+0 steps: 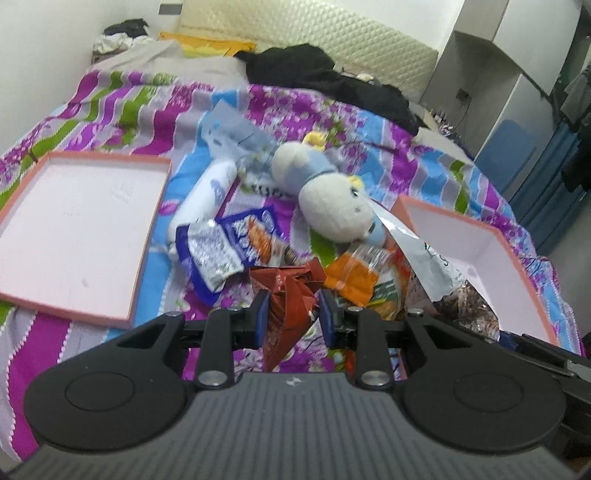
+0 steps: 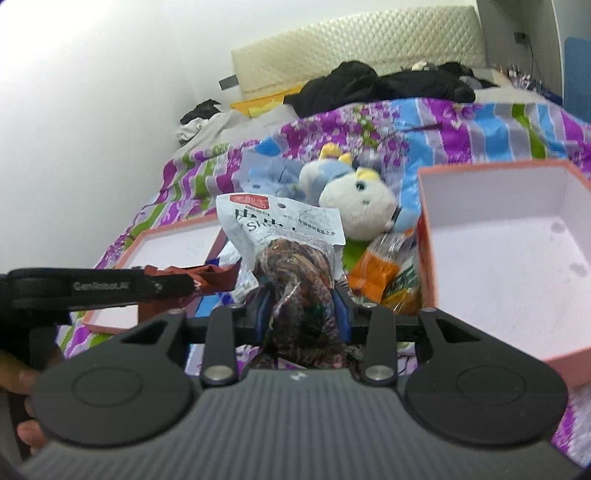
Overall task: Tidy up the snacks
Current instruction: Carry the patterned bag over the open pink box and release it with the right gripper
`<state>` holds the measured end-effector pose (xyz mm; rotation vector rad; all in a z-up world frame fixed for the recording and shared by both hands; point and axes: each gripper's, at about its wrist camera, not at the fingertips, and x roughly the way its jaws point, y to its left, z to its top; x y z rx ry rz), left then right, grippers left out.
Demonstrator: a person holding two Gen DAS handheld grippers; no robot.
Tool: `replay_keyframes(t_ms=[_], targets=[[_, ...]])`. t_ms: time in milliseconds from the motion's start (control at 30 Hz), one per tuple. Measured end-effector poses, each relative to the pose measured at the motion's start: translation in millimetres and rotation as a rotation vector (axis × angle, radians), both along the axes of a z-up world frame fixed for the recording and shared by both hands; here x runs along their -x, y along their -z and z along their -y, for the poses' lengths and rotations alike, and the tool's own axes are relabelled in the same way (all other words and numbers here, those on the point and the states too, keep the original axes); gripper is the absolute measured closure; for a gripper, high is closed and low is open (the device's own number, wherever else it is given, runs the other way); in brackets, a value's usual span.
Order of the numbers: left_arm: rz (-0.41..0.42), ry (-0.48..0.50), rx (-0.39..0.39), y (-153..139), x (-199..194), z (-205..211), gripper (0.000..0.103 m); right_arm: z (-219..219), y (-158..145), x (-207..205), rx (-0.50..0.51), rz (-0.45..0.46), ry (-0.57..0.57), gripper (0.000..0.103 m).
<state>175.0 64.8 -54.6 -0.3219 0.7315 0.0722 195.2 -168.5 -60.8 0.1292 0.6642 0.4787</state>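
My left gripper (image 1: pixel 293 308) is shut on a red-brown snack packet (image 1: pixel 291 295), held above the bedspread. My right gripper (image 2: pixel 303 304) is shut on a white-topped bag of dark snacks (image 2: pixel 291 251); this bag also shows at the right of the left wrist view (image 1: pixel 432 262). A shallow pink box lid (image 1: pixel 74 229) lies left; a deeper pink box (image 2: pixel 509 258) lies right. A blue-and-white snack packet (image 1: pixel 229 247) and an orange packet (image 1: pixel 365 280) lie between them. The left gripper shows in the right wrist view (image 2: pixel 159 286), holding the red-brown packet (image 2: pixel 218 275).
A white and blue plush toy (image 1: pixel 328 192) lies mid-bed beside a white bottle (image 1: pixel 207 195) and a pale blue plastic bag (image 1: pixel 236 133). Black clothes (image 1: pixel 325 77) lie by the padded headboard (image 1: pixel 332 33). A wall stands left, cabinets (image 1: pixel 491 74) right.
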Motion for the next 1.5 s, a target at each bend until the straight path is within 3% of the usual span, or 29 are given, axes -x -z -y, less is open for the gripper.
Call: replay_keyframes(t_ms=[467, 700, 1100, 1500], targets=[[0.13, 0.086, 0.004, -73, -26, 40, 0.07, 29, -51, -20, 0.051, 0.089, 0.029, 0.064], [0.145, 0.145, 0.018, -84, -53, 69, 0.07, 50, -57, -39, 0.11, 0.096, 0.066, 0.064], [0.118, 0.26, 0.009, -68, -108, 137, 0.07, 120, -46, -70, 0.214, 0.064, 0.221, 0.064], [-0.071, 0.393, -0.042, 10, -167, 214, 0.07, 172, 38, -105, 0.258, -0.137, 0.335, 0.064]])
